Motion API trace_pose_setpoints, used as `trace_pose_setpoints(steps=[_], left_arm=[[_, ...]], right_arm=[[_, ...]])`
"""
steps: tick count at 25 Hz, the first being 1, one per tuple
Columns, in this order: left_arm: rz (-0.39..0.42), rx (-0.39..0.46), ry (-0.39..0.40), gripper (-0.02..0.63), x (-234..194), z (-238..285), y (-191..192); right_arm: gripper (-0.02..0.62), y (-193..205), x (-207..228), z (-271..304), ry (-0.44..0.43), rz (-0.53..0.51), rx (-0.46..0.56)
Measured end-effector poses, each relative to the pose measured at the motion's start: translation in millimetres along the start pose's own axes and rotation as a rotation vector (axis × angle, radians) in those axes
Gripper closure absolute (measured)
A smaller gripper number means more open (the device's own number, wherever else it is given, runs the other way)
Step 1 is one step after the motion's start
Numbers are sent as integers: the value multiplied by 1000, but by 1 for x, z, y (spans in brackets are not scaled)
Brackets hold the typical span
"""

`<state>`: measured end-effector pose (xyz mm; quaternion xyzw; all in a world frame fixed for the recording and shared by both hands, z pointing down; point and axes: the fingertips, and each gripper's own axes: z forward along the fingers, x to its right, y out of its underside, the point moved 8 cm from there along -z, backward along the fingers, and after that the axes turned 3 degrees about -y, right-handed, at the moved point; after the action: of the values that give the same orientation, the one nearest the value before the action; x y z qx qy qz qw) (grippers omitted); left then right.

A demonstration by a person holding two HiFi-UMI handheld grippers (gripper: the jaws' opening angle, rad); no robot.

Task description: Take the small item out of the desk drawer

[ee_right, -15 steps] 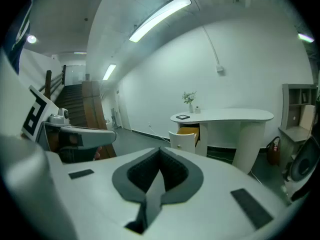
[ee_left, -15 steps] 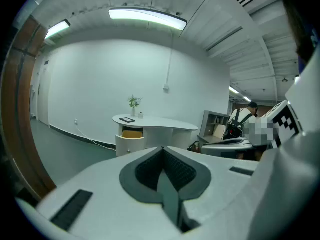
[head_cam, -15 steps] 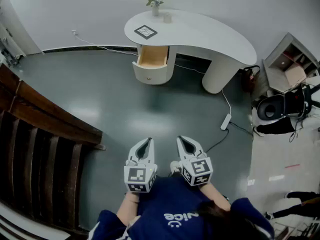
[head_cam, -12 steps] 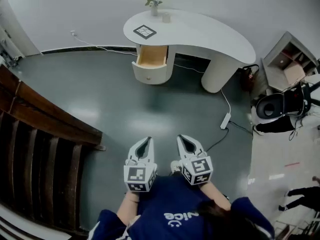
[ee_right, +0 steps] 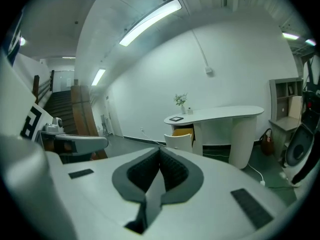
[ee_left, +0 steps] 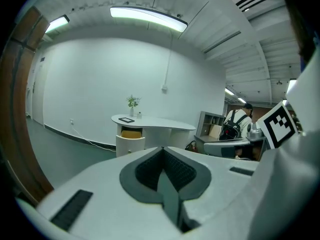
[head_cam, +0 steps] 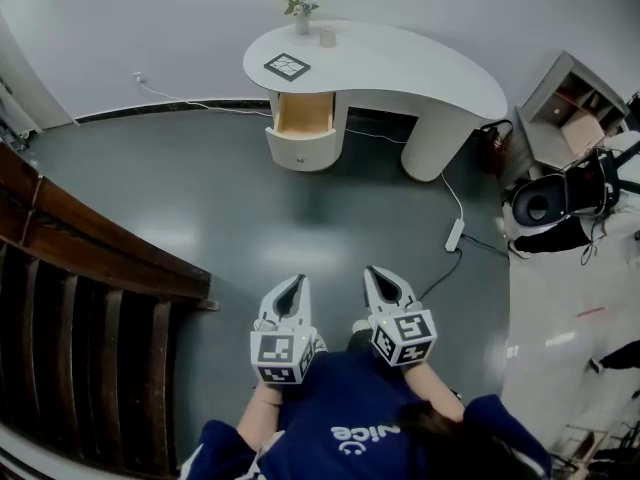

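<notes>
- The left gripper (head_cam: 294,282) and the right gripper (head_cam: 376,273) sit side by side, low in front of the person, and both point slightly downward toward the desk (head_cam: 420,68).
- In each gripper view the two jaws are together, pad against pad.
- The drawer (head_cam: 303,118) is pulled open under the left end of the desk, well ahead of both grippers. We see its light wooden inside, but at this distance we cannot make out the small item.
- Between the grippers and the drawer lies only the grey floor (head_cam: 250,208).
- Ahead and to the right of the right gripper, a white power strip (head_cam: 455,234) lies on the floor, with a cable (head_cam: 448,193) that runs toward the desk leg.
- To the left of the left gripper stands a dark wooden railing (head_cam: 100,258).
- Far to the right of the right gripper are an open shelf (head_cam: 570,103) and a black chair (head_cam: 540,206).
- On the desk top stand a vase with flowers (head_cam: 301,0), a small cup (head_cam: 327,36) and a flat black-and-white marker tile (head_cam: 287,66).
- Each gripper carries a cube with square black-and-white markers.
- Just behind the grippers, the person's blue top (head_cam: 340,408) has white letters, seen upside down, that seem to read "nice".
</notes>
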<state>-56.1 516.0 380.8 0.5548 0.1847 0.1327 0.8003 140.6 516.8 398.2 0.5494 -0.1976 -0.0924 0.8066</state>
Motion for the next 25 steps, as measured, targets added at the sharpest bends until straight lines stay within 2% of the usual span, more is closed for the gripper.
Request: trace_pose_setpoints(steps=[5,10,18,25], left_arm=[[-18,-6,8,603,-15,2,4],[-11,-17,0,603,-14,11,5],[-5,-30,-87,603,-20,61,-14],[-8,-46,-141,603,-27,125,-41]], right_arm=[[588,7,-9,4,12,-12,-15],[588,7,2,14,-1,-6,-29],[588,-12,48,75,-63,26,-58],[588,-44,94,127,-133,36,-70]])
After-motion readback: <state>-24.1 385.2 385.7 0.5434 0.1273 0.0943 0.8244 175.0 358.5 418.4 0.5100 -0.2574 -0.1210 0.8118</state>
